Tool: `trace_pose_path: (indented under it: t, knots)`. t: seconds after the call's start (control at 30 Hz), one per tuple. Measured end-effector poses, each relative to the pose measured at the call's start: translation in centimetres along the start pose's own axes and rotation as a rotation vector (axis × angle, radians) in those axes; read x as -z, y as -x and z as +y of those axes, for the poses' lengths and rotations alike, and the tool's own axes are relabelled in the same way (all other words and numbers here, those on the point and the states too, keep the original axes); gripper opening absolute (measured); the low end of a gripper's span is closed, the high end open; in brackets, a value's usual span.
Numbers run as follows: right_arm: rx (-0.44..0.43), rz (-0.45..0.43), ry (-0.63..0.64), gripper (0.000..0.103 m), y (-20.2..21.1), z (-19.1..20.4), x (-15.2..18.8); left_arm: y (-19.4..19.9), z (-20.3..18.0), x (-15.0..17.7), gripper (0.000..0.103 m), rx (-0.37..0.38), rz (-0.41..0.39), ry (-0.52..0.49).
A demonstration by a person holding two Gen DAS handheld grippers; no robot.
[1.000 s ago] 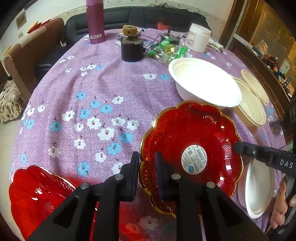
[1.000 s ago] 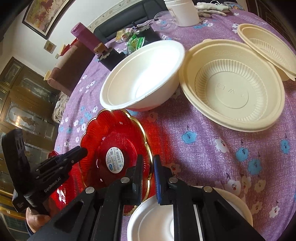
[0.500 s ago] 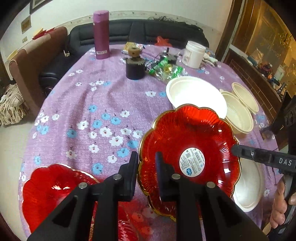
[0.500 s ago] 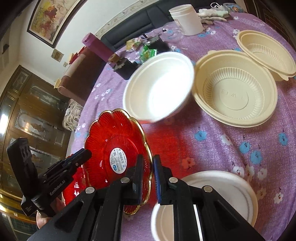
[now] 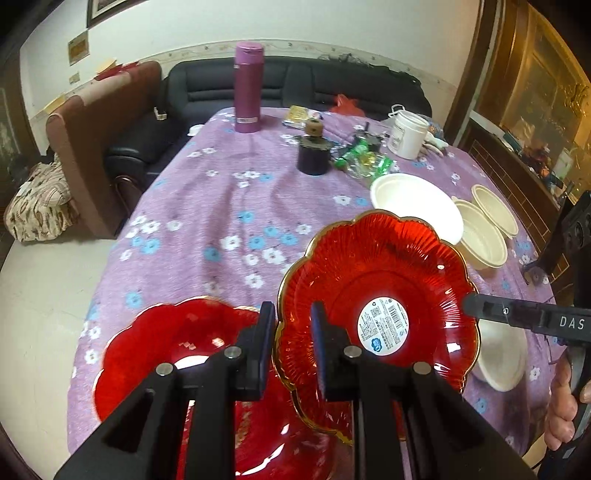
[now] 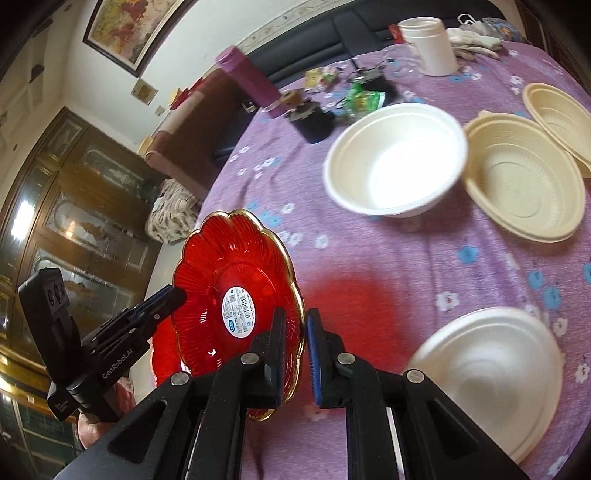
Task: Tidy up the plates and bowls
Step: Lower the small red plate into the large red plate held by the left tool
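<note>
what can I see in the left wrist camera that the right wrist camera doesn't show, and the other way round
Only the left wrist view shows most of the second red plate on the cloth.
Only the right wrist view shows the framed painting and the glass-fronted cabinet.
Both show the lifted red plate, pinched at opposite rims by the left gripper and right gripper, plus the white bowl and purple flask.

floral tablecloth (image 5: 229, 206), white bowl (image 5: 413, 199), flask (image 5: 247, 88)

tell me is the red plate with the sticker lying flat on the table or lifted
Lifted and tilted: the red plate hangs clear of the tablecloth, both claws clamping its rim.
</note>
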State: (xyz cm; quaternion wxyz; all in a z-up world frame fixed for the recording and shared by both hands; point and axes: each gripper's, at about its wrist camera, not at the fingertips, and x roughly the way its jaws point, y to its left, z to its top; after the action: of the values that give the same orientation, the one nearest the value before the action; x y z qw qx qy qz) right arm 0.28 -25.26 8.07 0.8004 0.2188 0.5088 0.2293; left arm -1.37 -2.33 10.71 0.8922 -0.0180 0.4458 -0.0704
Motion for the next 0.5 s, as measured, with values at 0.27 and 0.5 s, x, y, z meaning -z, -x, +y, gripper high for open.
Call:
trace_pose_path:
  t: [0.27,0.5]
  knots:
    - [-0.022,0.049,0.057,0.012,-2.4,3.3,1.0,1.2,4.0,2.3,0.018,-0.018,-0.005,0.07]
    - [-0.025,0.097,0.115,0.012,-5.1,6.5,1.8,1.8,7.5,4.2,0.018,-0.048,0.0,0.131]
